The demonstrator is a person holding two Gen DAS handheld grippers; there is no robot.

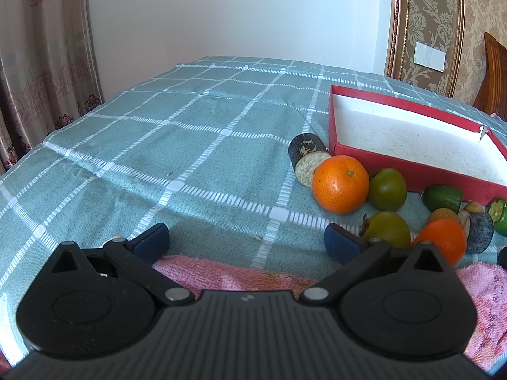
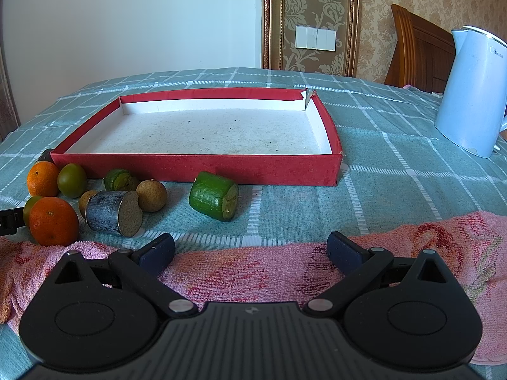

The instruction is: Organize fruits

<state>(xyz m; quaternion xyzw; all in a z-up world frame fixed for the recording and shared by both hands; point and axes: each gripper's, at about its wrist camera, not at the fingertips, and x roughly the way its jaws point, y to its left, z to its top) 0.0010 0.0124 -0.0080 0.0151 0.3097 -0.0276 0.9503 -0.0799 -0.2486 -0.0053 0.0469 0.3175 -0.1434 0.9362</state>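
A red tray (image 2: pixel 196 166) with a white inside lies empty on the table; it also shows in the left wrist view (image 1: pixel 408 171). In front of its left part lie two oranges (image 2: pixel 53 221) (image 2: pixel 42 179), green fruits (image 2: pixel 72 180), a green cut piece (image 2: pixel 214 195), a dark cut cylinder (image 2: pixel 112 212) and brown longans (image 2: pixel 151 195). In the left wrist view an orange (image 1: pixel 340 184) and a green fruit (image 1: pixel 387 189) sit ahead right. My left gripper (image 1: pixel 247 237) is open and empty. My right gripper (image 2: pixel 250 248) is open and empty above a pink towel (image 2: pixel 253 269).
A white electric kettle (image 2: pixel 469 95) stands at the right. The table carries a teal checked cloth (image 1: pixel 158 145). A wooden chair back (image 2: pixel 418 53) stands behind the table. A curtain (image 1: pixel 38 63) hangs at the left.
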